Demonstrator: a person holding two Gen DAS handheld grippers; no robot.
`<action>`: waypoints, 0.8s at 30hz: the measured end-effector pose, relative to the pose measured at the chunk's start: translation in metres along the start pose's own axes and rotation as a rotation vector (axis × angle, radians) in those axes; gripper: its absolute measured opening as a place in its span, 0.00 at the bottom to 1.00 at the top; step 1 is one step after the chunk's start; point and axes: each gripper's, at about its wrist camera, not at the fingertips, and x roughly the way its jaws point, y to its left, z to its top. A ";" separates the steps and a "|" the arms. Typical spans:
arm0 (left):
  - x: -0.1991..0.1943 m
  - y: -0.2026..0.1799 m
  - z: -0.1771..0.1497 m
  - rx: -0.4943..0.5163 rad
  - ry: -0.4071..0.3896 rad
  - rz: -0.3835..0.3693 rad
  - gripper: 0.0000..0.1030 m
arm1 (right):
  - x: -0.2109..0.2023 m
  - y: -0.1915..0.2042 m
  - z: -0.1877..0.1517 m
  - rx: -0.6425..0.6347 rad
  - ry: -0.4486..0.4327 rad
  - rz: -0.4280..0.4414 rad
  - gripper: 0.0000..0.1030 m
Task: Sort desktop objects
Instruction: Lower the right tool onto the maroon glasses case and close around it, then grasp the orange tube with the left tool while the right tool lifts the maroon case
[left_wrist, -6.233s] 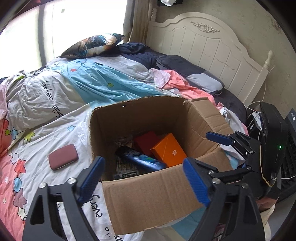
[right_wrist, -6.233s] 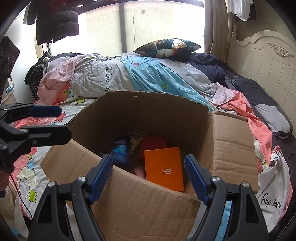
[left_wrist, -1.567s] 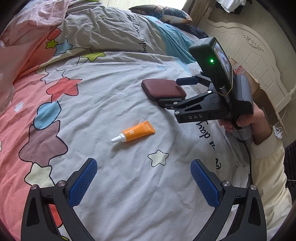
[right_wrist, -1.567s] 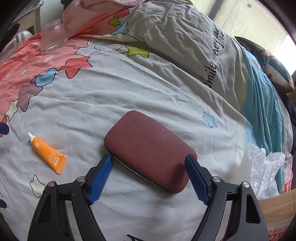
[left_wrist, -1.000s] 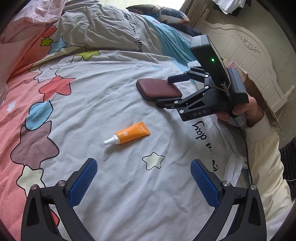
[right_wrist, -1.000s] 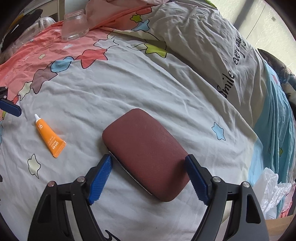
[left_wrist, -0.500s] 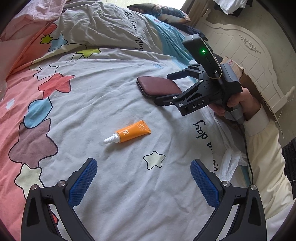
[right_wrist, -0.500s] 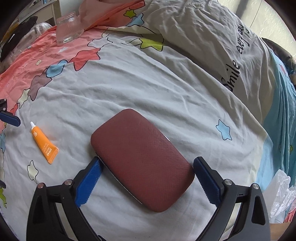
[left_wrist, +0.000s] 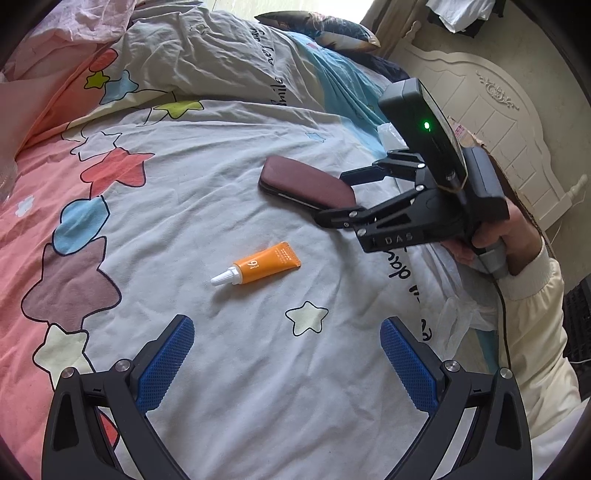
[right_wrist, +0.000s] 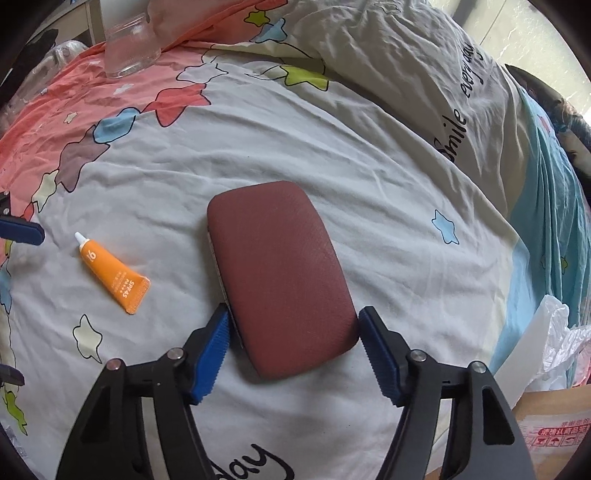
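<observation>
A maroon pouch-like case (right_wrist: 277, 273) lies flat on the star-print bedsheet (right_wrist: 295, 147). My right gripper (right_wrist: 293, 317) straddles the case's near end, and its jaws are closing. The blue pads (right_wrist: 216, 339) stand right at the case's two long edges, with no clear squeeze showing. In the left wrist view the same case (left_wrist: 303, 181) sits between the right gripper's (left_wrist: 332, 197) black fingers. A hand holds that gripper. An orange tube with a white cap (left_wrist: 262, 264) lies just ahead of my left gripper (left_wrist: 286, 326), which is open and holds nothing. The tube (right_wrist: 114, 277) rests left of the case.
A clear glass jar (right_wrist: 129, 48) stands on the pink sheet at the far left. A cardboard box (right_wrist: 546, 435) and a crumpled plastic bag (right_wrist: 561, 332) sit at the right, beside the bed. The white headboard (left_wrist: 498, 110) rises behind the right hand.
My right gripper has slid forward along the case and turned to line up with it. Its jaws have narrowed to the case's edges. The left gripper and the tube have stayed put.
</observation>
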 end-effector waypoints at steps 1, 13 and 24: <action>0.000 0.000 0.000 -0.001 0.000 0.005 1.00 | 0.000 0.002 0.001 -0.013 -0.011 -0.006 0.63; 0.008 -0.009 0.002 0.064 -0.025 0.108 1.00 | 0.005 -0.010 0.002 0.108 -0.081 0.109 0.62; 0.035 -0.017 0.017 0.190 -0.021 0.227 1.00 | -0.027 0.015 -0.040 0.148 -0.111 0.070 0.58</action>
